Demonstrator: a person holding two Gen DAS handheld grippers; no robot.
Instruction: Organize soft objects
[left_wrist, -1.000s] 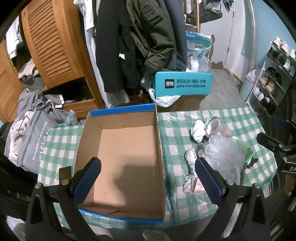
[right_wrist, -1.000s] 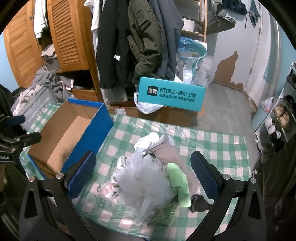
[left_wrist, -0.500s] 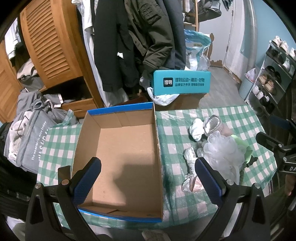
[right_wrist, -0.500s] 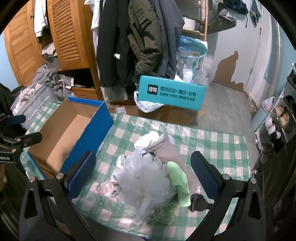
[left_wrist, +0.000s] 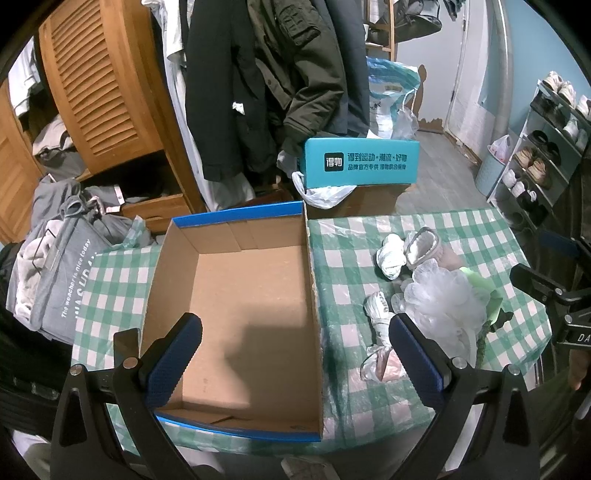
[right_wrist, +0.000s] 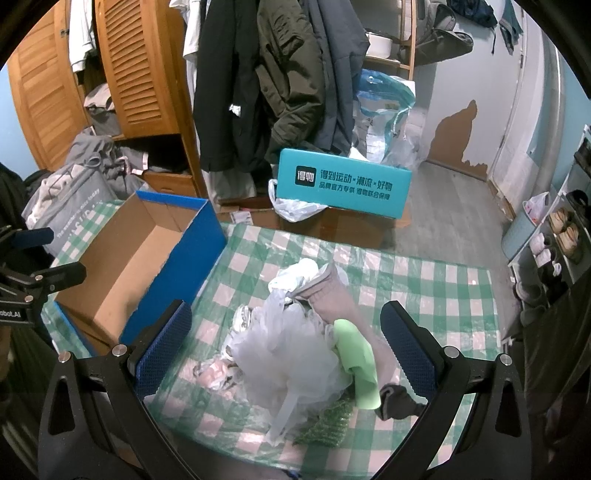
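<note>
Open blue cardboard box (left_wrist: 240, 314) on checked tablecloth (right_wrist: 424, 280), long axis running away from camera, left gripper (left_wrist: 295, 354) spread wide above it, holding nothing, right gripper (right_wrist: 284, 339) wide over white mesh pouf (right_wrist: 288, 354), green cloth (right_wrist: 360, 365), grey sock (right_wrist: 328, 299) heaped right of box.

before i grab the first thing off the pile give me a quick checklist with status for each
1. Right gripper open, nothing held: ok.
2. Left gripper open, nothing held: ok.
3. Cardboard box open-topped with nothing inside: ok.
4. White mesh pouf on top of the pile, between the right fingers: ok.
5. Pouf free of the green cloth and grey sock beside it: cannot tell.
6. Path from pile to box unobstructed: ok.
</note>
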